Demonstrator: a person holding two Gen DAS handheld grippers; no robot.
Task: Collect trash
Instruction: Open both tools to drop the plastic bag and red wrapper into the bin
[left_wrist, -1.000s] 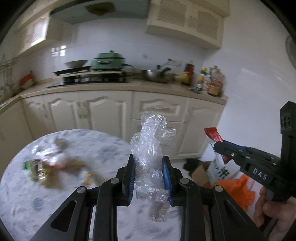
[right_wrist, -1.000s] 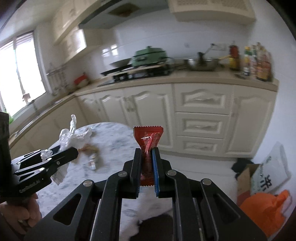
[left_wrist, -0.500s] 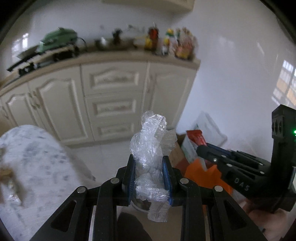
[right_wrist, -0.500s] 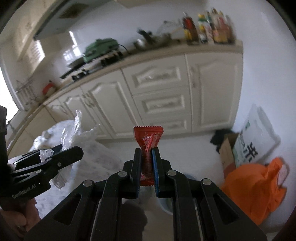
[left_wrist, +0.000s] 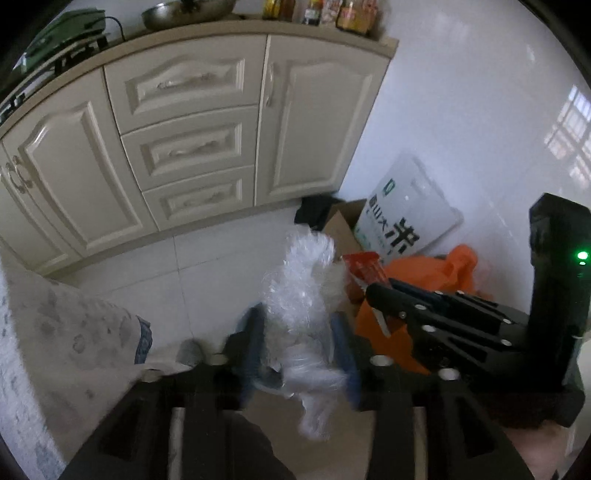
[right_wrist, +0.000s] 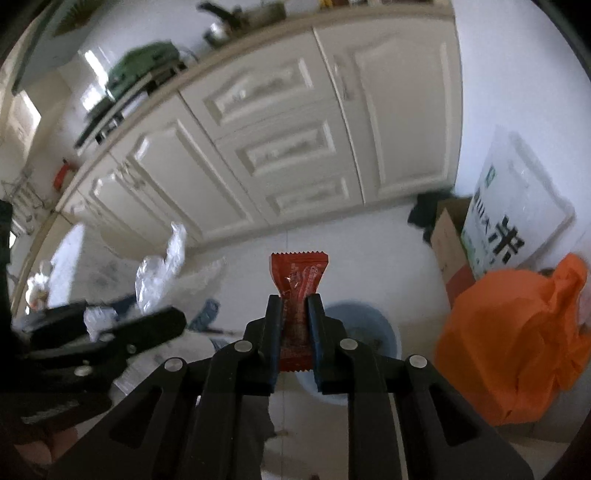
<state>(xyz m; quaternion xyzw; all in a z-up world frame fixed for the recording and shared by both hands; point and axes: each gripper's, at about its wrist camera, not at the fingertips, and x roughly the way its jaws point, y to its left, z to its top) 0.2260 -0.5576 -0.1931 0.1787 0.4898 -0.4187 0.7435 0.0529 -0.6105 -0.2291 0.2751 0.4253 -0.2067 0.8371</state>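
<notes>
**Carrying two pieces of trash above the kitchen floor**

Gripping a crumpled clear plastic wrap (left_wrist: 303, 306), our left hand-held gripper (left_wrist: 301, 343) has its blue pads pressed against both sides of the wad, which sticks up past the fingertips and hangs down below them. Our right hand-held gripper (right_wrist: 294, 325) pinches a red snack wrapper (right_wrist: 299, 280) by its lower half, the crimped top edge standing upright above the fingers. In the left wrist view the right hand-held gripper shows at the right side, the red wrapper just beside the plastic wrap.

Below and just beyond the right fingertips, a blue bin (right_wrist: 369, 332) stands on the white tiled floor (left_wrist: 207, 258). An orange plastic bag (right_wrist: 517, 339) sits on the floor to its right, near the wall. Behind the bag, a cardboard box (right_wrist: 450, 251) and a white sack with dark printed characters (right_wrist: 513, 221) lean in the corner by the cream cabinets (left_wrist: 192, 129).

At the left edge of the left wrist view we see a marbled round worktop (left_wrist: 55, 332). On top of the cabinets stand a green pot (right_wrist: 144, 66) and some bottles (left_wrist: 321, 11).
</notes>
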